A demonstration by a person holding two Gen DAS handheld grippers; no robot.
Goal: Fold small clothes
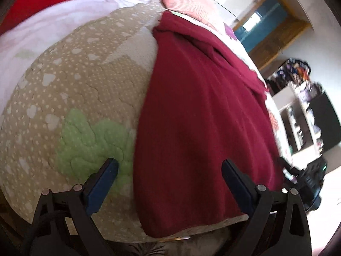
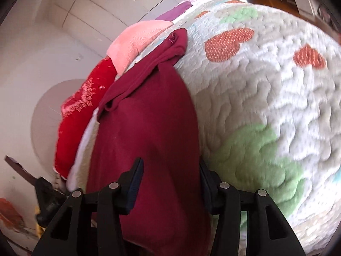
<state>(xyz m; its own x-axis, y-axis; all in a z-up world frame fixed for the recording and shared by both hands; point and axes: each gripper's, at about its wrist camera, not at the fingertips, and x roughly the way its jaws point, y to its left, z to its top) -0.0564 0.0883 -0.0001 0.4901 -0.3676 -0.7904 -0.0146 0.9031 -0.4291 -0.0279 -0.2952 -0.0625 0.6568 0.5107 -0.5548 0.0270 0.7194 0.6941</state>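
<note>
From the left wrist we look close down over the quilt (image 1: pixel 85 74), the room at the frame's right edge. From the right wrist we sit nearer, the wall at upper left. Both views share the maroon garment (image 1: pixel 202 117) (image 2: pixel 149 128) at centre.

No readable text, labels, brands or numbers in either view. Only candidate: pale marking on the bright red fabric item (image 2: pixel 85 106) at the far edge of the bed, seen from the right wrist. It's blurred, and I can't tell whether it is lettering or pattern. Same item in the left wrist view: equally illegible.
</note>
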